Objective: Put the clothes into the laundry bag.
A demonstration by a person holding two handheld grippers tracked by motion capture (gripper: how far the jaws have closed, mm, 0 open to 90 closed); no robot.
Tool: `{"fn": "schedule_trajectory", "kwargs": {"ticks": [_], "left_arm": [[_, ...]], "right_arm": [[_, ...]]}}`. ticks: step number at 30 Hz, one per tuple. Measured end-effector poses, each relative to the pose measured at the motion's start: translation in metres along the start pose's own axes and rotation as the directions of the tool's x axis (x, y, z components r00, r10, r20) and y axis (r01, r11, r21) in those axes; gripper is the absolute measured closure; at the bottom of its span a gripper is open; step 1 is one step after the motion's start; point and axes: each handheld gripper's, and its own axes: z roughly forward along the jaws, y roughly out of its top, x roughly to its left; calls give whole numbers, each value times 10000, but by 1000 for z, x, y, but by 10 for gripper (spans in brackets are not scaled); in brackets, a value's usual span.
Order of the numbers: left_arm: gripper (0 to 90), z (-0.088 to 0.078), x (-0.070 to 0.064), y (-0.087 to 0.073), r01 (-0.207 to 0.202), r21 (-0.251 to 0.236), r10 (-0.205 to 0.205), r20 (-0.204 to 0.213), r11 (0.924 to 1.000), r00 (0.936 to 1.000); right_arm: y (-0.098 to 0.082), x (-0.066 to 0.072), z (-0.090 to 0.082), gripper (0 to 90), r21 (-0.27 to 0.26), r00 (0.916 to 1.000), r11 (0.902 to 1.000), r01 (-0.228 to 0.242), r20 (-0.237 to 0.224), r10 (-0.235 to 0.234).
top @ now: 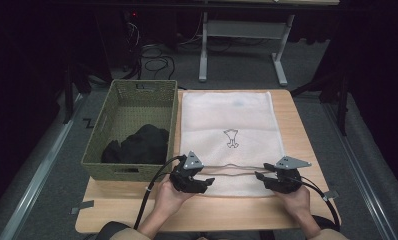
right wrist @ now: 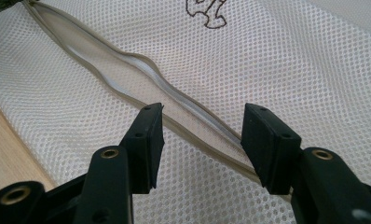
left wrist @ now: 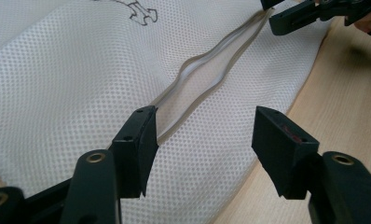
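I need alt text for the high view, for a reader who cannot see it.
Two hand-held black grippers, left gripper and right gripper, face each other at the open zipper of a white mesh laundry bag on a wooden table. Left of it, a green woven basket holds dark clothing.

We see two black grippers — the left gripper (top: 210, 180), the right gripper (top: 259, 175) — each topped by a grey three-cornered plate, with brass-ringed screw holes, black cables and brownish sleeves.
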Motion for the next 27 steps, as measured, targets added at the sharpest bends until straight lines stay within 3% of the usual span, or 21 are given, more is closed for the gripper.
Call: {"fn": "schedule_trajectory", "kwargs": {"ticks": [13, 22, 27], "left_arm": [[405, 20, -10, 2, -1, -80, 3, 230, 10000, 9997], [405, 44, -16, -4, -24, -61, 25, 269, 10000, 9996], [406, 56, -16, -8, -46, -193, 48, 111, 9998, 9999]], "right_arm": [[0, 0, 0, 495, 48, 10000, 10000, -9, -9, 9], [-1, 0, 2, 497, 106, 10000, 9999, -14, -53, 15], [-1, 0, 3, 497, 128, 10000, 9999, -30, -57, 31]]}}
